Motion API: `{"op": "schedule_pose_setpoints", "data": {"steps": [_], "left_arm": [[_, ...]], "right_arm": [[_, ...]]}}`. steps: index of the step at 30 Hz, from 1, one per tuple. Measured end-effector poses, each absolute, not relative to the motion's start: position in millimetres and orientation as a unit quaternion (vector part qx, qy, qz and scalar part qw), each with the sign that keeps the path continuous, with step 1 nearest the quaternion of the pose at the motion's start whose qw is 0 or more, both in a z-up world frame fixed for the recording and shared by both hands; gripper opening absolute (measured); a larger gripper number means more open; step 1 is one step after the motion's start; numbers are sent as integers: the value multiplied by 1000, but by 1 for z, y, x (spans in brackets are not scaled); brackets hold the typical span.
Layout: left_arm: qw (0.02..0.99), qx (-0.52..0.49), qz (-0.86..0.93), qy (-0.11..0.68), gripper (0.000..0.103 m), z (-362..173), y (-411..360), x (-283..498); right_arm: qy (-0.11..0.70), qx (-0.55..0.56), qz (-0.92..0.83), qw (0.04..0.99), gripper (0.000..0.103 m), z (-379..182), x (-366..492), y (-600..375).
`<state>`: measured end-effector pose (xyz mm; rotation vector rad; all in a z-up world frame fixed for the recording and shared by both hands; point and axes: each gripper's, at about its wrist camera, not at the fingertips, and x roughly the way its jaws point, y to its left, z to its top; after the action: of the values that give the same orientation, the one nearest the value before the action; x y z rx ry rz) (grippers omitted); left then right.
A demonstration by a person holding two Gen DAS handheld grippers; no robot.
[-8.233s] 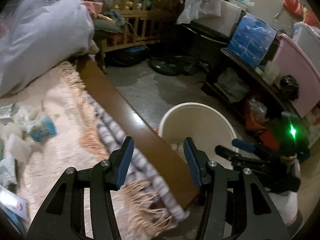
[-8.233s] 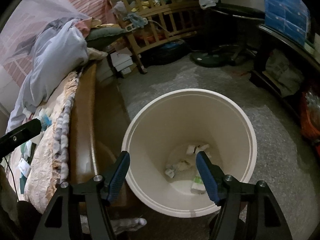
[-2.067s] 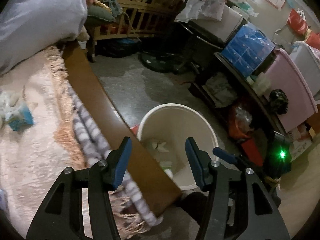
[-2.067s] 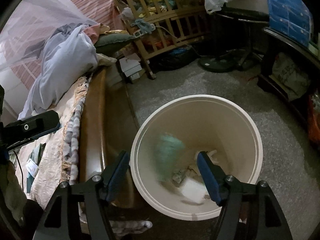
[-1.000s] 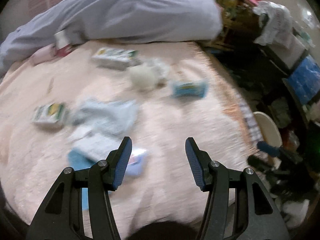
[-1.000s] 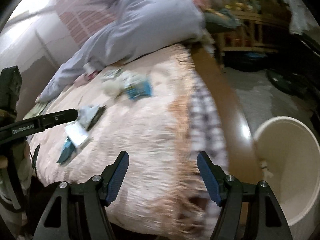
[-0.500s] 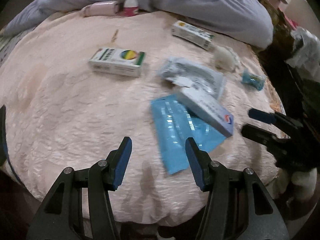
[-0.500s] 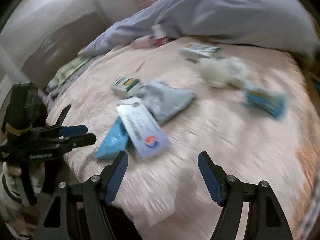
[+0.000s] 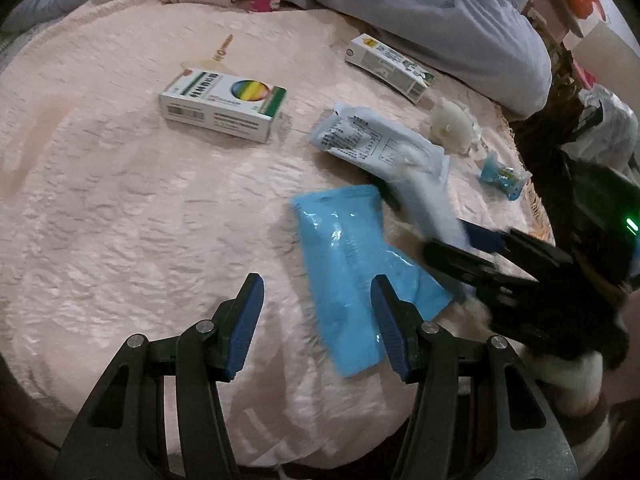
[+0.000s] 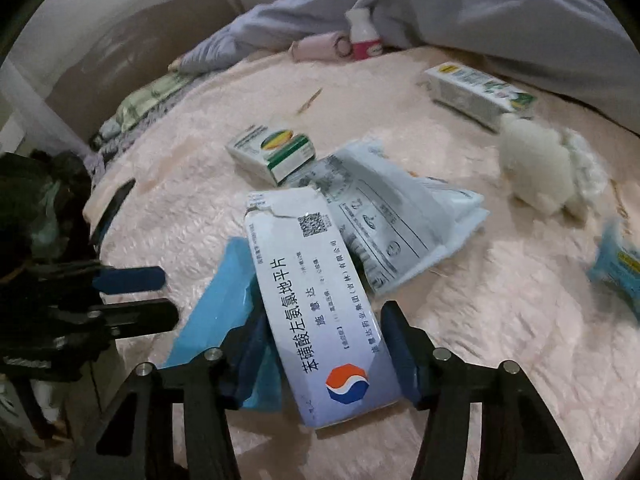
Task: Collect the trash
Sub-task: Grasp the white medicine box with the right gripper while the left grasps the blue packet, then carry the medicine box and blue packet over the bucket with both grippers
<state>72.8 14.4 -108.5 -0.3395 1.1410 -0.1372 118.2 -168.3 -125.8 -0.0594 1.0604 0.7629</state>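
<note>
Grippers over trash scattered on the pink bedspread (image 9: 120, 208)

Left gripper (image 9: 316, 320) is held open above a blue wrapper (image 9: 352, 272), gripping nothing; right gripper (image 10: 324, 344) has just been closing around the white medicine box (image 10: 320, 312), whose sides are met by both pads.

On the bedspread (image 9: 120, 208), the flat pouch (image 9: 352, 276) lies nearest, with the long carton (image 10: 320, 312) overlapping its right edge. Behind them sits the printed packet (image 9: 380, 144), with the striped box (image 9: 224, 102) to its left. Farther right are the narrow box (image 9: 390, 66) and the soft wad (image 9: 454, 124). The duvet (image 9: 420, 12) heaps behind everything.
</note>
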Motion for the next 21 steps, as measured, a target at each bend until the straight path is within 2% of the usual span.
{"op": "schedule_pose_setpoints", "data": {"steps": [5,12,13,14,17,19,20,21], "left_arm": [[833,-159,-69,525,58,-116,-4,88],[832,-155,-70,529,57,-135,-25,104],[832,-153,-70,528,56,-134,-26,104],[832,-152,-74,528,47,-133,-27,103],[830,-150,-85,530,39,-129,-28,101],[830,-150,-89,531,38,-126,-28,98],[828,-152,-93,532,38,-125,-28,96],[826,-155,-99,533,38,-123,-28,94]], "right_arm": [[474,7,309,824,50,-100,96,-224],[477,29,247,843,50,-98,72,-281],[477,32,243,844,50,-99,70,-285],[478,33,240,844,50,-100,68,-289],[485,30,238,841,50,-105,66,-289],[474,30,242,846,54,-101,65,-285],[472,25,246,846,64,-99,67,-280],[473,13,250,845,68,-99,69,-273]]}}
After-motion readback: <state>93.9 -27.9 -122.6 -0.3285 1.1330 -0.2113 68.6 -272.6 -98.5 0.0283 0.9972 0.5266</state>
